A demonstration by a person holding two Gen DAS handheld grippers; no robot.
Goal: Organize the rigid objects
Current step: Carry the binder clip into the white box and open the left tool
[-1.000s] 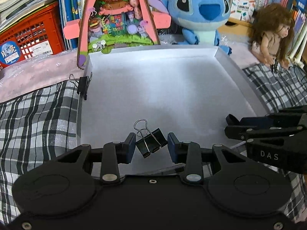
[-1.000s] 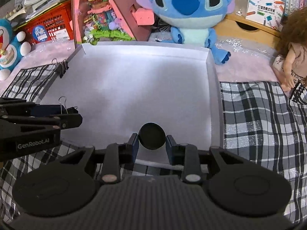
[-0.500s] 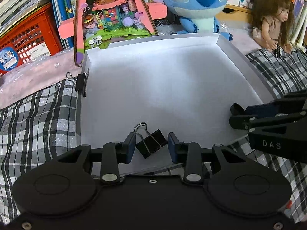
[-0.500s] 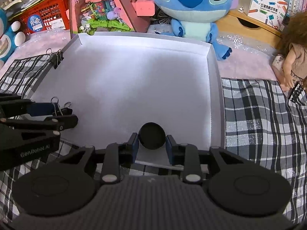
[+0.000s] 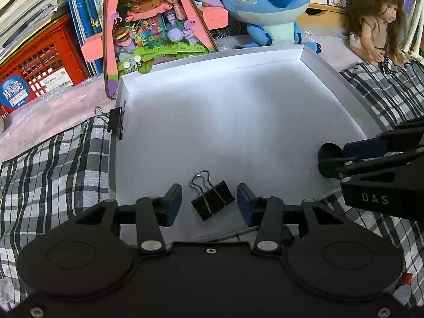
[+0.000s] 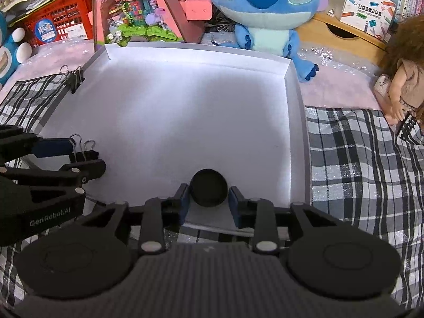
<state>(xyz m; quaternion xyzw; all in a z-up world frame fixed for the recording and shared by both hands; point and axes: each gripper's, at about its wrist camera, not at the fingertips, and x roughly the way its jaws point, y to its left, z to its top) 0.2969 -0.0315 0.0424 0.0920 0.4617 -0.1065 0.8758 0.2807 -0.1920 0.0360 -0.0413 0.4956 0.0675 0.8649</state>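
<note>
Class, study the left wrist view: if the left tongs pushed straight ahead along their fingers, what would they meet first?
Probably the black binder clip lying between the opening left tongs, then the white tray's floor; depth is uncertain.

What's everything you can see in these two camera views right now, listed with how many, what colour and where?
white shallow cardboard tray: one, white, on the plaid cloth, centre.
black metal binder clips: two; one lying in the tray between the left tongs' pads, untouched; one clipped on the tray's left rim.
black round disc: one, in the tray near its front edge, between the right tongs' pads.
blue plush toy: one, behind the tray.
pink triangular toy box: one, behind the tray, left.
brown-haired doll: one, far right.
red plastic crate: one, far left.
black-and-white plaid cloth: one, under the tray.
left tongs: black, jaws opening.
right tongs: black, jaws opening.
</note>
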